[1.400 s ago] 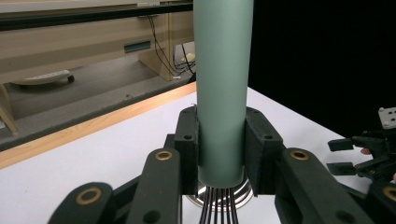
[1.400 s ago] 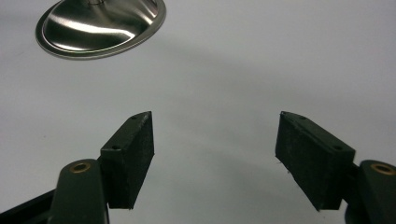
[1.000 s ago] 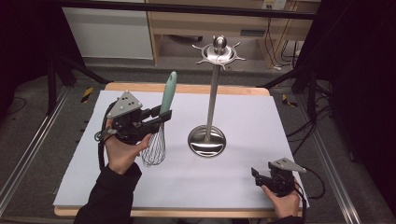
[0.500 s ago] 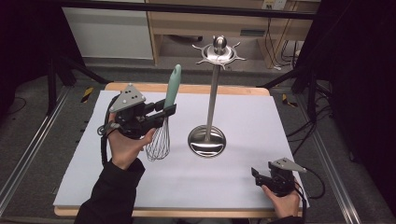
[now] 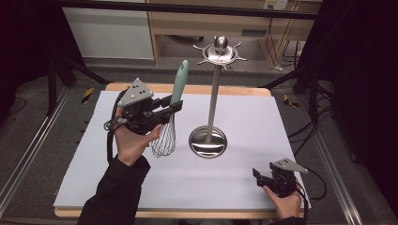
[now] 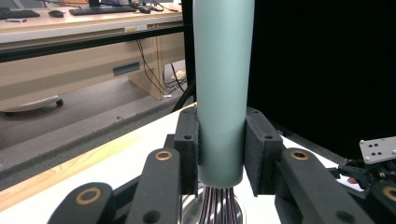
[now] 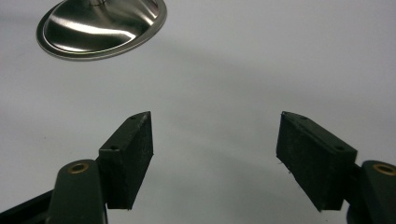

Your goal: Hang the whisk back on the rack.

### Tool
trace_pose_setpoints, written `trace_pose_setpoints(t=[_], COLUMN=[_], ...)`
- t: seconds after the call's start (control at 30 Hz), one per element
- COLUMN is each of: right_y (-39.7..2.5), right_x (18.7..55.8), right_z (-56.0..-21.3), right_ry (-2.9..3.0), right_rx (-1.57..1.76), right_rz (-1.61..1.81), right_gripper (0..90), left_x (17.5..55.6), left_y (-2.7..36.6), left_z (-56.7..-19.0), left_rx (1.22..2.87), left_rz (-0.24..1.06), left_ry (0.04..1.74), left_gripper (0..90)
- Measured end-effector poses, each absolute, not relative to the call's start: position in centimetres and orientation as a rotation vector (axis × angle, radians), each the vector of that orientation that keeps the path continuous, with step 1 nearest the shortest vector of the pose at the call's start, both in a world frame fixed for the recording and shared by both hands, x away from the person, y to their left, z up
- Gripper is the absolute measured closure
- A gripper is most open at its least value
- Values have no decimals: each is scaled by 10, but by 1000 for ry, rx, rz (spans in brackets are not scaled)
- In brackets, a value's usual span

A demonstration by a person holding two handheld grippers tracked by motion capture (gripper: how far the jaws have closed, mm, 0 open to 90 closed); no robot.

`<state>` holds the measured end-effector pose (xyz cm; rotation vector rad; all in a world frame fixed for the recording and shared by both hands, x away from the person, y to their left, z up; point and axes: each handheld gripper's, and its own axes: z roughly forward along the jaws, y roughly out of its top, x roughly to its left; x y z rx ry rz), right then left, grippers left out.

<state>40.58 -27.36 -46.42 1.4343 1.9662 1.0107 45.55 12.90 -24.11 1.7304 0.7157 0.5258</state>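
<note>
A whisk (image 5: 174, 105) with a pale green handle (image 6: 223, 88) and wire loops (image 5: 164, 139) is held upright above the white mat, handle up. My left gripper (image 5: 172, 107) is shut on the lower part of that handle; both pads (image 6: 188, 154) press its sides. A steel utensil stand (image 5: 213, 101) with a round base (image 5: 208, 141) and a hooked crown (image 5: 220, 51) rises just right of the whisk. My right gripper (image 5: 256, 174) rests low at the mat's front right, open with nothing between its pads (image 7: 133, 156); the stand's base (image 7: 100, 25) lies ahead of it.
A white mat (image 5: 253, 117) covers the wooden table (image 5: 187, 88). Metal rails run along both sides of the table. A desk and cables stand behind the far edge. Bare mat lies between the stand and the right gripper.
My left gripper has lifted the whisk and carried it slightly right, toward the stand. The right gripper has stayed in place.
</note>
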Motion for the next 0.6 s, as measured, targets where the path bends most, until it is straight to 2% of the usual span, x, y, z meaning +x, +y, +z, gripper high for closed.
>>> trace_pose_setpoints(t=[0.6], right_y=[-274], right_x=[405], right_z=[-463], right_ry=[1967], right_rx=[1441], right_rz=[1023], right_gripper=[275], left_x=[465], left_y=[120], left_z=[-235], left_rx=[1754], left_rz=[528], left_ry=[720], left_gripper=[688])
